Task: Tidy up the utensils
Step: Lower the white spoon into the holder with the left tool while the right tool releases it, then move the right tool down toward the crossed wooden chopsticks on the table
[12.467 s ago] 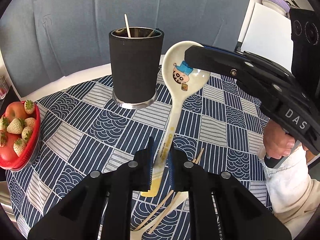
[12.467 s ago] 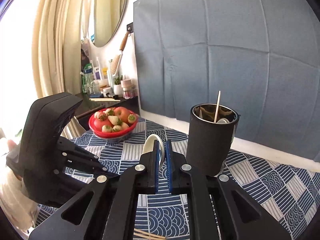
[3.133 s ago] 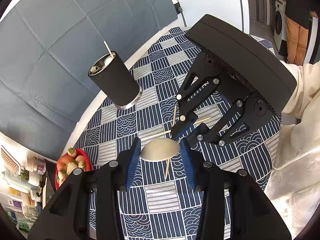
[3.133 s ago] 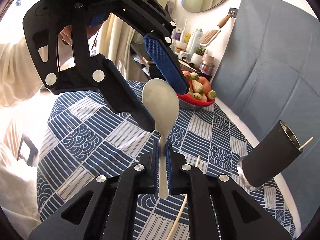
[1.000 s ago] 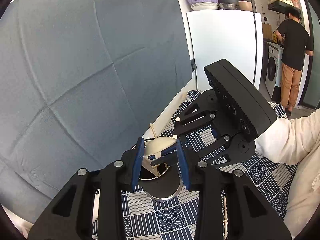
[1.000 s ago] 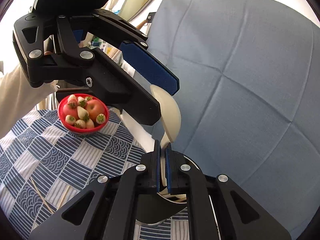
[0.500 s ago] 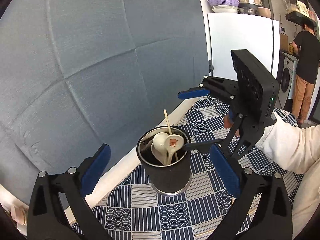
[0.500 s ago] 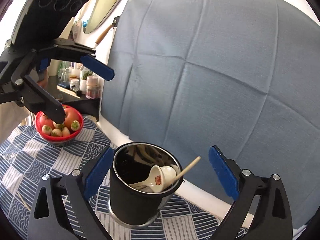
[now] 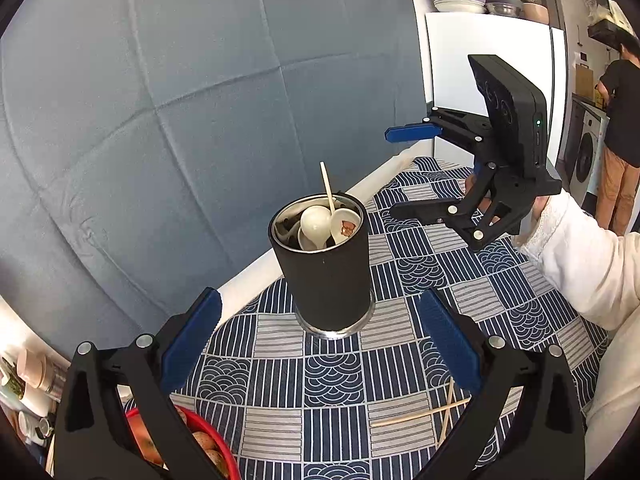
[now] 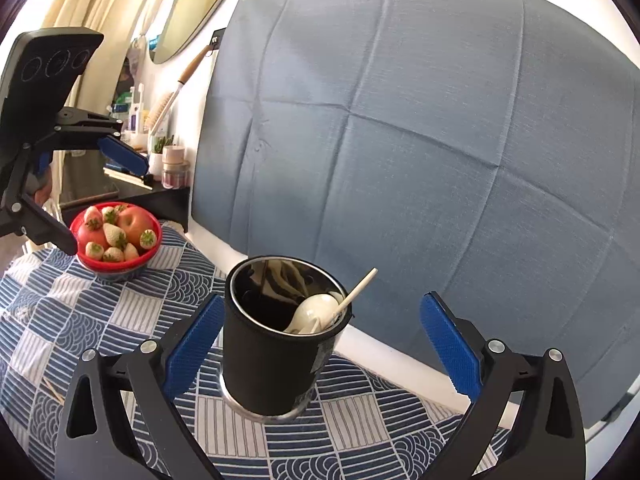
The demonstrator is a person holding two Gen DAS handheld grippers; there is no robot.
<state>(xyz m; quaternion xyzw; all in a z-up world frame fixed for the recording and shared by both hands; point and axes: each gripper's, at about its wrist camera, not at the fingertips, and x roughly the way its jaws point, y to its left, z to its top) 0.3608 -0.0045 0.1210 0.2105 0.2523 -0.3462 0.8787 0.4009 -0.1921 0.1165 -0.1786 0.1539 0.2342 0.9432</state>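
Note:
A black cylindrical utensil holder [image 9: 328,272] stands on the blue patterned tablecloth; it also shows in the right wrist view [image 10: 272,340]. Inside it are two white ceramic spoons [image 9: 316,222] [image 10: 316,310] and a wooden chopstick [image 9: 328,188] [image 10: 358,290] that sticks out. My left gripper [image 9: 320,344] is open and empty, just in front of the holder. My right gripper [image 10: 320,344] is open and empty, close to the holder on its other side; it also shows in the left wrist view [image 9: 404,174]. Loose chopsticks [image 9: 424,414] lie on the cloth.
A red bowl of fruit [image 10: 116,236] sits at the table's left end; it also shows in the left wrist view [image 9: 192,440]. A grey-blue cloth backdrop [image 9: 200,100] hangs behind the table. A white fridge [image 9: 488,60] and a person [image 9: 620,128] are at the far right.
Both grippers opened about half a second ago and let the white spoon drop into the holder. Since then both have drawn back a little from the holder.

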